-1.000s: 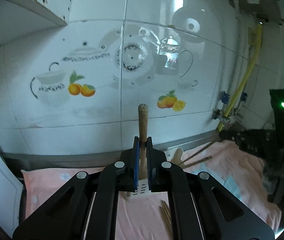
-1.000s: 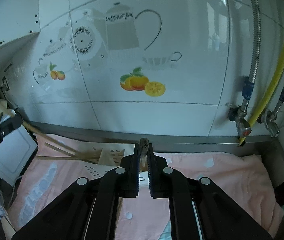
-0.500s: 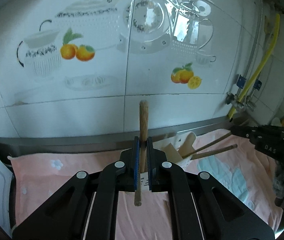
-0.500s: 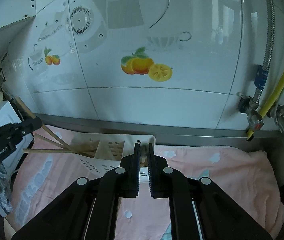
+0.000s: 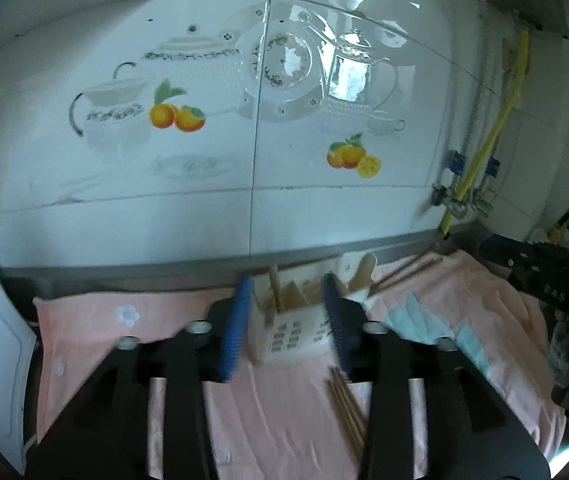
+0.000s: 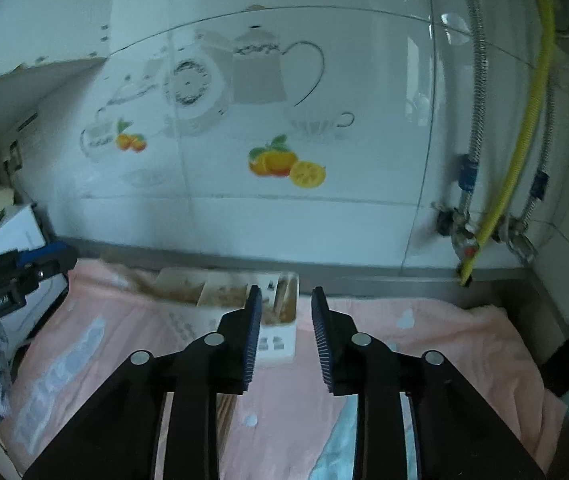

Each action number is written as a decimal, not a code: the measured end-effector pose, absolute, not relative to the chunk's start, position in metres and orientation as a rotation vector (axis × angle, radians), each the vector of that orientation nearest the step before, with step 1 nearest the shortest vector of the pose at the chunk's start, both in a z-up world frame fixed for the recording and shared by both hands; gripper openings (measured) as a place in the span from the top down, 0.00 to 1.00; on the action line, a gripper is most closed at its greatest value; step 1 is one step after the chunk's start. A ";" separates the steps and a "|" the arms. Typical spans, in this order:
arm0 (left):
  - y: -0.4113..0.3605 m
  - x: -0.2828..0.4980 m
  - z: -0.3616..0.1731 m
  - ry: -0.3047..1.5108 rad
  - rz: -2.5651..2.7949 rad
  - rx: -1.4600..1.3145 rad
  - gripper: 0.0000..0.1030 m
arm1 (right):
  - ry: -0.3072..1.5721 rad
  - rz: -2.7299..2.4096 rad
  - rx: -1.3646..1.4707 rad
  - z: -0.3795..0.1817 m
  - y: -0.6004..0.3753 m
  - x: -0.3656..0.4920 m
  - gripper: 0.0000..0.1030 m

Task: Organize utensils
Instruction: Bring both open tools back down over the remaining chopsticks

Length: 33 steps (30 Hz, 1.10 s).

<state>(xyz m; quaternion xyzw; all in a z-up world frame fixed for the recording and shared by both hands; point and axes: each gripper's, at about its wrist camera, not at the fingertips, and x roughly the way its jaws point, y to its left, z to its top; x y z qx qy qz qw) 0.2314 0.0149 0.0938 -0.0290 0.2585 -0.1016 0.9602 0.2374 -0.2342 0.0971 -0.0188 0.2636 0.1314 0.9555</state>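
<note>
A white slotted utensil holder (image 5: 290,334) lies on the pink towel (image 5: 132,344). In the left wrist view a wooden handle (image 5: 274,294) stands in it, with a wooden spoon (image 5: 364,270) and chopsticks (image 5: 410,270) sticking out to the right. My left gripper (image 5: 287,282) is opening; the holder and handle show between its blue pads, untouched. My right gripper (image 6: 285,293) is opening too, just behind the holder's (image 6: 276,344) right end, with nothing pressed between its pads. Brown utensils (image 6: 224,294) fill the holder's compartments, blurred.
Loose chopsticks (image 5: 346,404) lie on the towel by my left gripper's right finger. A tiled wall and steel ledge (image 6: 364,270) close off the back. A yellow hose (image 6: 516,160) and valves stand at the right, a white box (image 6: 8,236) at the left.
Both grippers were shut on wooden handles and have let go; their jaws now stand apart. Both have dropped closer to the holder, where the left one's handle now stands.
</note>
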 end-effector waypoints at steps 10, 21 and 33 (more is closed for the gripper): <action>0.018 0.163 0.031 0.586 -0.188 -0.067 0.45 | 0.653 0.313 -0.016 -0.008 -0.220 0.159 0.74; 0.028 0.127 -0.036 0.681 -0.107 -0.121 0.45 | 0.827 0.351 0.046 -0.105 -0.190 0.130 0.80; 0.024 0.114 -0.073 0.762 -0.116 -0.130 0.45 | 0.870 0.321 0.041 -0.130 -0.173 0.142 0.86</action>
